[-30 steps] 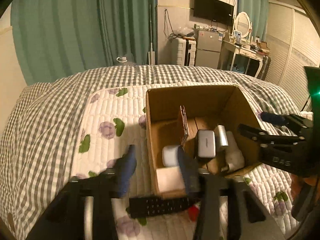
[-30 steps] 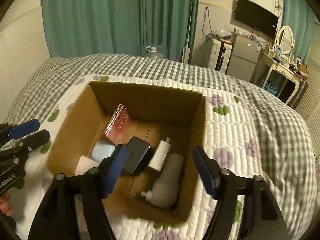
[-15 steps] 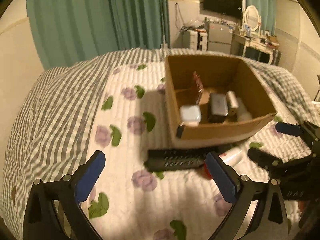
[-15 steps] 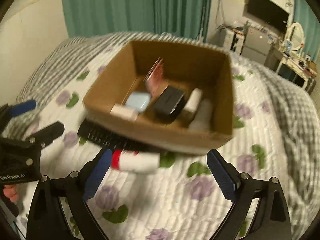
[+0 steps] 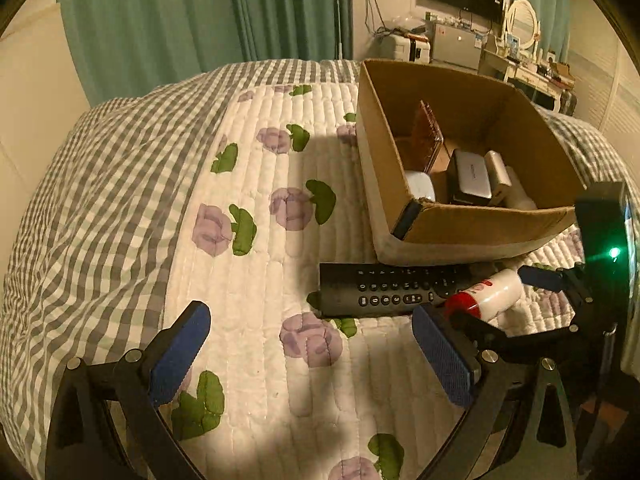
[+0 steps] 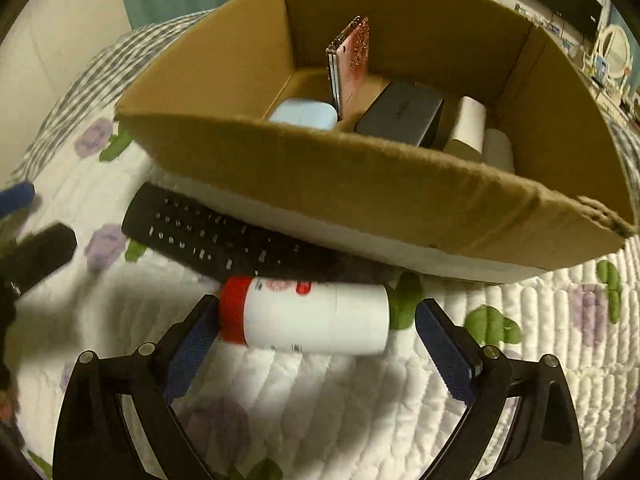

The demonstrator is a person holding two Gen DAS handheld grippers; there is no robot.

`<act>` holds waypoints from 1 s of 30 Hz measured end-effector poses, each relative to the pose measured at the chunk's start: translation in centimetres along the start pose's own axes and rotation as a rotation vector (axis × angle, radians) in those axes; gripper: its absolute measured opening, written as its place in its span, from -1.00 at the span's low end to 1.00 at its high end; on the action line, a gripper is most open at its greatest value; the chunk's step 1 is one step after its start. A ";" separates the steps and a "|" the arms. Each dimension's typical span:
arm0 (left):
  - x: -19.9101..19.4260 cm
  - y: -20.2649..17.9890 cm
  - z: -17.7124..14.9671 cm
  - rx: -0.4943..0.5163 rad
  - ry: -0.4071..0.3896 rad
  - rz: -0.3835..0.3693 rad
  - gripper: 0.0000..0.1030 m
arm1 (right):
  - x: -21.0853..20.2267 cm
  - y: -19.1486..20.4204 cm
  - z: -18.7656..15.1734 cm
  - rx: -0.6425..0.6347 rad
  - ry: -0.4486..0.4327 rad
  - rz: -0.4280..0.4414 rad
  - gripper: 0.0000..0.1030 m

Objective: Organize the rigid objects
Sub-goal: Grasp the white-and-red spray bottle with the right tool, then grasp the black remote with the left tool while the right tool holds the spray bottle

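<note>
A white bottle with a red cap lies on its side on the quilt, in front of a cardboard box. My right gripper is open with its jaws on either side of the bottle, low over the quilt. A black remote lies between the bottle and the box. The box holds a pink phone, a light blue case, a dark grey case and white items. My left gripper is open and empty over the quilt, left of the remote and bottle.
The box sits on a white flowered quilt over a grey checked bedspread. Green curtains hang behind the bed. A fridge, a TV and a dressing table stand at the far right.
Both grippers pulled back from over the box and dropped toward the quilt. My right gripper moved in low around the bottle. My left gripper opened wide and stands left of the remote.
</note>
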State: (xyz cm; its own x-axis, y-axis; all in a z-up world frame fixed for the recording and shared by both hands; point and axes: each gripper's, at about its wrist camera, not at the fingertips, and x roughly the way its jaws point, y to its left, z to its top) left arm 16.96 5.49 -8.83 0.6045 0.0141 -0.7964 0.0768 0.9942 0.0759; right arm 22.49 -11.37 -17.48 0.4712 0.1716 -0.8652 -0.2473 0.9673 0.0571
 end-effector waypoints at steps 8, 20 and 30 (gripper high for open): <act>-0.4 -0.8 0.4 0.060 0.007 0.001 0.99 | -1.5 -0.1 -0.9 -0.006 -0.013 0.006 0.50; 0.9 -3.1 1.6 0.374 0.056 -0.071 0.99 | -5.6 -1.2 -1.7 0.016 -0.032 0.017 0.50; 6.4 -6.0 1.2 0.511 0.166 -0.166 0.99 | -5.5 -2.7 -1.0 0.032 -0.019 0.003 0.50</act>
State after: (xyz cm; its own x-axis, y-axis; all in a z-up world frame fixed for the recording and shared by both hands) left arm 21.33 -0.51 -13.69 0.4217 -0.0804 -0.9032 0.5599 0.8066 0.1897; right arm 19.71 -15.15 -13.38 0.4864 0.1772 -0.8556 -0.2214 0.9723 0.0755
